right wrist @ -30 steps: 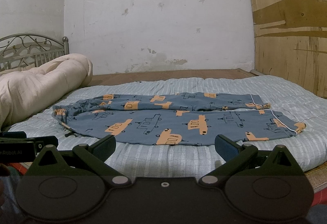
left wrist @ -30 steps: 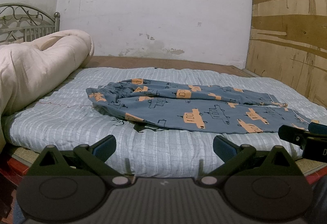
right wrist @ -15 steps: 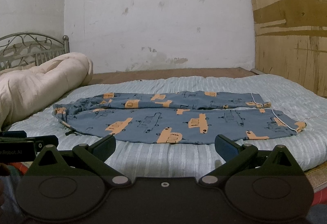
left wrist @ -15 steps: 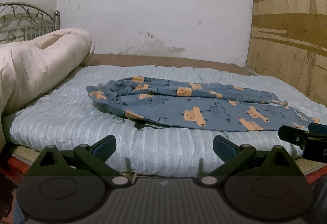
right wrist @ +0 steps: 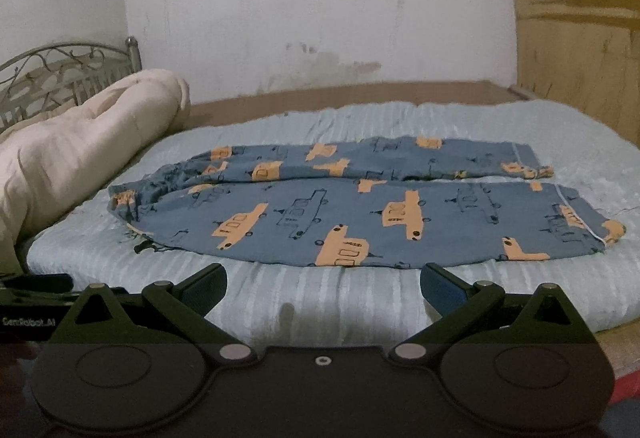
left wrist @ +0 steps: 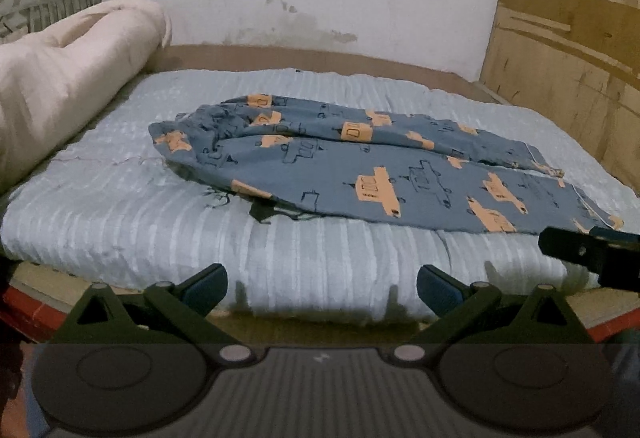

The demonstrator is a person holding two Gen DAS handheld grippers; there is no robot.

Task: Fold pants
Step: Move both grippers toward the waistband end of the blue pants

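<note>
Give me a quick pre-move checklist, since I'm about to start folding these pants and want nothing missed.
1. Left tool open and empty: ok.
2. Right tool open and empty: ok.
3. Blue pants with orange vehicle print lying flat on the pale blue striped bed cover, legs side by side: ok, though the waistband end is bunched.
4. Both leg cuffs visible and free to grab: ok.
5. Rolled cream quilt clear of the pants: ok, a gap shows.
6. Either tool touching the fabric: not yet; both sit short of the near bed edge.
</note>
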